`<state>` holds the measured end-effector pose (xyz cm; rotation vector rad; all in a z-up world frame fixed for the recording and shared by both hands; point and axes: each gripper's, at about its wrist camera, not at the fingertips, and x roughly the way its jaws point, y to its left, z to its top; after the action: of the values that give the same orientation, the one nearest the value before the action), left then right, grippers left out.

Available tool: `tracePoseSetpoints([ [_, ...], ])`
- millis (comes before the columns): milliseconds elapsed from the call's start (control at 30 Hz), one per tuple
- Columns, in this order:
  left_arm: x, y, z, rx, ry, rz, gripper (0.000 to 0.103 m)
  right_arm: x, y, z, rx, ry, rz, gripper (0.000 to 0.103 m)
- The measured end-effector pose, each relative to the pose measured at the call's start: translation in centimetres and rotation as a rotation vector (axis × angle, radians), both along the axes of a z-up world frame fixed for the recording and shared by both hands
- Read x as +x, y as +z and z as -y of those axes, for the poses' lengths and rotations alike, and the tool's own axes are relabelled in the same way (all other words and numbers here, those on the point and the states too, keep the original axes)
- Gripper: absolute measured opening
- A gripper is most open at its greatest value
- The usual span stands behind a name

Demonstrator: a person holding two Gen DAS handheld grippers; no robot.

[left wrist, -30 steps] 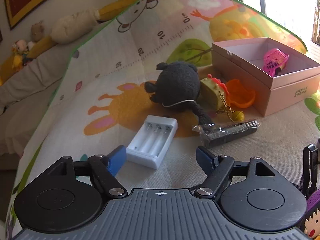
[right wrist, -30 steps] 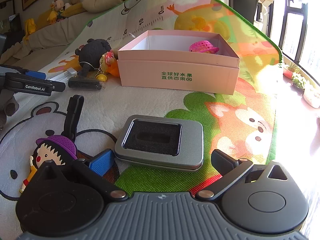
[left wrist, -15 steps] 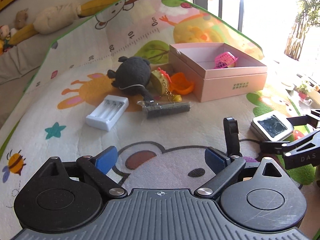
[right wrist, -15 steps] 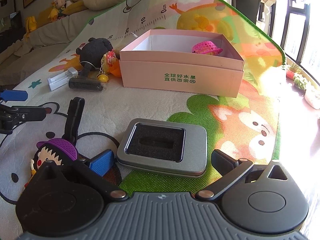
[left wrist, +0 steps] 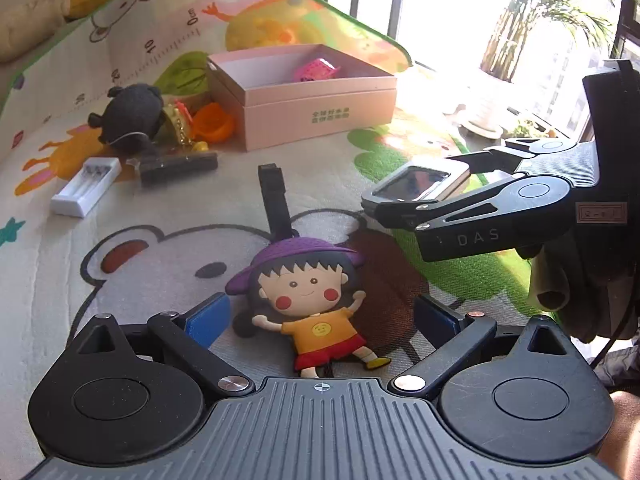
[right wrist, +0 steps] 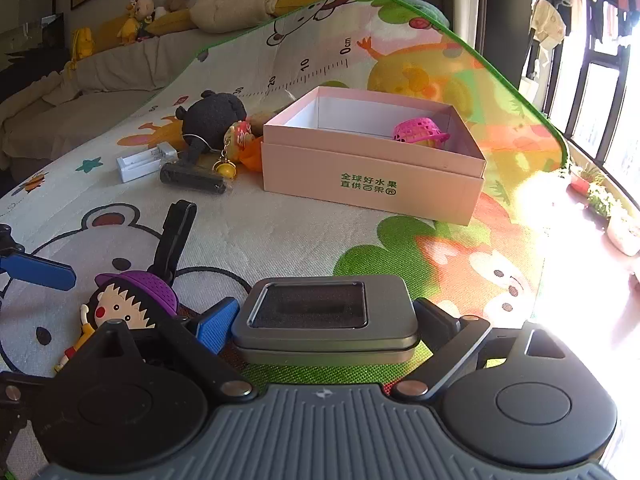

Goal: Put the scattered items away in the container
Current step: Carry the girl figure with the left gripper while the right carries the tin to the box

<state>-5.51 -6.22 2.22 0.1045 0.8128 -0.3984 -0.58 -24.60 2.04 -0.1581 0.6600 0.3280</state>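
Pink cardboard box point(right wrist: 372, 176), the container, is sitting open at the far middle of the play mat point(right wrist: 280, 232), already holding a pink mesh basket point(right wrist: 418, 133).

Metal tin with foam insert point(right wrist: 324, 316): lying near, between the fingers of the right gripper point(right wrist: 326, 322), which are closing on its two short sides; whether the pads are pressing yet cannot be told. Judgement: the fingers should be seating low on the tin's wall, under the lid seam, so the smooth metal is not slipping on the lift.

Cartoon-girl rubber luggage tag point(left wrist: 308, 292): lying flat, just left of the tin, between the fingers of the left gripper point(left wrist: 324, 316), which are opening wide and touching nothing. Judgement: being thin and floppy, it is asking for a pinch across the body with tips pressed to the mat, its black strap point(left wrist: 274, 196) kept clear.

Remaining scatter, far left beside the box: black plush toy point(right wrist: 214, 116), white battery charger point(right wrist: 140, 162), black wrapped bar point(right wrist: 192, 180), keychain with yellow bell point(right wrist: 224, 168).
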Motion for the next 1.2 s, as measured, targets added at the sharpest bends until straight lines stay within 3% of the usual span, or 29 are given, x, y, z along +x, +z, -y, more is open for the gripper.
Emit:
tracePoseSetpoints([
  [100, 1.1, -0.8, 0.6, 0.014, 0.031, -0.015, 0.100, -0.8, 0.4, 1.0, 0.008, -0.017, 0.011, 0.093],
  [300, 2.1, -1.5, 1.6, 0.078, 0.024, 0.055, 0.101, -1.8, 0.1, 2.1, 0.006, -0.023, -0.012, 0.093],
  [400, 2.2, -1.5, 1.5, 0.073, 0.017, 0.065, 0.100, -2.0, -0.3, 2.2, 0.003, -0.024, -0.025, 0.093],
  [567, 2.3, -1.0, 0.7, 0.053, 0.034, 0.078, 0.078, -1.8, -0.9, 2.3, 0.004, -0.034, -0.041, 0.093],
  [767, 1.8, -0.9, 0.5, 0.062, -0.003, 0.070, 0.079, -1.6, -1.1, 2.3, 0.012, -0.040, -0.042, 0.094],
  [900, 2.3, -1.3, 0.5, 0.074, -0.012, 0.080, 0.093, -1.4, -1.4, 2.4, 0.016, -0.041, -0.052, 0.094],
  [1200, 2.2, -1.3, 1.2, 0.076, -0.021, 0.120, 0.087, -1.5, -1.2, 2.4, 0.017, -0.025, -0.053, 0.092],
])
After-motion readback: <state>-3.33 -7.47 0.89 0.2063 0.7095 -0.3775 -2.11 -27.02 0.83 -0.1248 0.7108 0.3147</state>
